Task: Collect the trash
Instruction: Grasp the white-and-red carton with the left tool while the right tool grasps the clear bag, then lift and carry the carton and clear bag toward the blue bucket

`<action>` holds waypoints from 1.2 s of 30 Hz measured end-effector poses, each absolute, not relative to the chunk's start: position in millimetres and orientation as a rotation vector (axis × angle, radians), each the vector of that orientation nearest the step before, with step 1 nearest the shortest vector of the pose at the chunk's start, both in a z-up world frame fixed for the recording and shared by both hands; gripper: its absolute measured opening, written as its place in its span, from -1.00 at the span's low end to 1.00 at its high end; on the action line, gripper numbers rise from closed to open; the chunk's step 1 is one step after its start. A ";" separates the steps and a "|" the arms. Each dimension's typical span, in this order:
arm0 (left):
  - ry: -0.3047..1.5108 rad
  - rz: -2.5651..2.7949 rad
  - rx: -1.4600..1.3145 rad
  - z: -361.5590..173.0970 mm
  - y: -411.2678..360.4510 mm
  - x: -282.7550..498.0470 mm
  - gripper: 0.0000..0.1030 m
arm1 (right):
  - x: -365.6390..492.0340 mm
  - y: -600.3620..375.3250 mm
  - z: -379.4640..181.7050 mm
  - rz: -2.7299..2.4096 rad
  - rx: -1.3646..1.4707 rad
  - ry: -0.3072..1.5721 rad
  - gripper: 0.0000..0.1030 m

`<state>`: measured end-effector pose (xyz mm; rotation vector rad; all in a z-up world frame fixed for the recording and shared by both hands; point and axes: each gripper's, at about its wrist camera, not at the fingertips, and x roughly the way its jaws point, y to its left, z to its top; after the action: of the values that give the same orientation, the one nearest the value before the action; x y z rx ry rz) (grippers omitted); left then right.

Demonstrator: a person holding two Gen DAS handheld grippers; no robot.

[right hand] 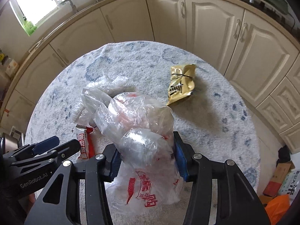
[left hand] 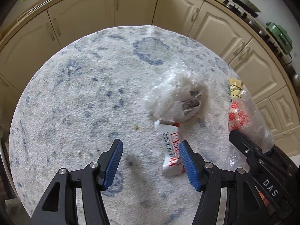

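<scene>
My left gripper (left hand: 151, 142) hangs open over the round table (left hand: 75, 93), tilted steeply down. A white and red wrapper (left hand: 169, 150) lies flat by its right finger, partly behind the pad and not between the pads. Just beyond sits a crumpled white plastic wad (left hand: 174, 95). My right gripper (right hand: 146, 146) is shut on a clear plastic bag with red print (right hand: 142, 123), which bulges up between the blue pads and hangs below them. A gold snack packet (right hand: 181, 83) lies further back on the right. The left gripper (right hand: 61, 142) shows at the right wrist view's left edge, beside the wrapper (right hand: 84, 144).
The table wears a fuzzy white cover with blue marks. Cream kitchen cabinets (left hand: 84, 15) curve round its far side, close to the edge. A stove (left hand: 241, 5) and a green pot (left hand: 279, 35) stand on the counter. Boxes and an orange bag (right hand: 277, 204) lie on the floor at right.
</scene>
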<state>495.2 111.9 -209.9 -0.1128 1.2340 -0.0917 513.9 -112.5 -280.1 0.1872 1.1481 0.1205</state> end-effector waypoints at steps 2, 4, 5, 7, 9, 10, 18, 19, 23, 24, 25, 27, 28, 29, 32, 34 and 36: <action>1.229 -0.078 -0.085 -215.8 100.4 498.5 -0.21 | 510.5 -123.5 -278.4 0.100 0.189 1.135 -0.03; 1.224 -0.096 -0.061 -221.2 89.5 501.6 -0.39 | 508.8 -133.0 -277.2 0.086 0.188 1.126 -0.03; 1.207 -0.075 -0.034 -221.0 84.8 501.8 -0.54 | 509.6 -135.8 -277.6 0.087 0.195 1.126 -0.03; 1.200 -0.063 -0.006 -223.7 79.7 502.8 -0.65 | 511.1 -141.2 -279.0 0.092 0.208 1.129 -0.03; 1.207 -0.068 -0.005 -224.0 76.3 501.5 -0.73 | 511.2 -145.3 -280.2 0.090 0.209 1.132 -0.03; 1.210 -0.073 -0.007 -223.5 75.7 500.4 -0.73 | 511.2 -146.7 -280.7 0.093 0.210 1.134 -0.03; 1.174 -0.063 0.046 -199.4 67.9 468.2 -0.77 | 495.8 -149.7 -272.4 0.107 0.217 1.125 -0.03; 1.170 -0.069 0.046 -195.2 66.5 463.3 -0.77 | 492.7 -149.4 -270.3 0.107 0.214 1.123 -0.03; 1.137 -0.068 0.060 -177.3 62.6 442.1 -0.77 | 475.8 -147.7 -258.8 0.115 0.209 1.109 -0.03; 1.134 -0.066 0.064 -174.0 61.7 437.5 -0.77 | 471.1 -147.4 -255.7 0.117 0.206 1.105 -0.03; 1.131 -0.067 0.066 -170.8 60.6 431.9 -0.77 | 466.4 -147.3 -253.0 0.119 0.202 1.100 -0.03; 1.121 -0.072 0.072 -163.3 58.5 419.9 -0.77 | 455.6 -148.8 -246.6 0.119 0.194 1.090 -0.03; 1.116 -0.073 0.074 -158.7 58.2 413.9 -0.77 | 449.9 -150.2 -243.4 0.120 0.193 1.085 -0.03; 1.112 -0.074 0.075 -154.7 57.5 408.3 -0.77 | 445.3 -151.9 -240.9 0.120 0.194 1.081 -0.03; 1.101 -0.082 0.083 -145.6 51.6 391.9 -0.77 | 431.5 -157.1 -235.4 0.113 0.197 1.070 -0.03; 1.093 -0.089 0.088 -139.3 46.4 381.2 -0.77 | 424.1 -161.4 -233.5 0.108 0.206 1.068 -0.03; 1.088 -0.101 0.095 -134.5 39.4 372.8 -0.77 | 415.5 -166.8 -231.5 0.105 0.215 1.065 -0.03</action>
<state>372.8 39.4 -134.5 0.0950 1.0881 -0.1013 415.5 -166.8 -231.5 0.2154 1.0649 0.1047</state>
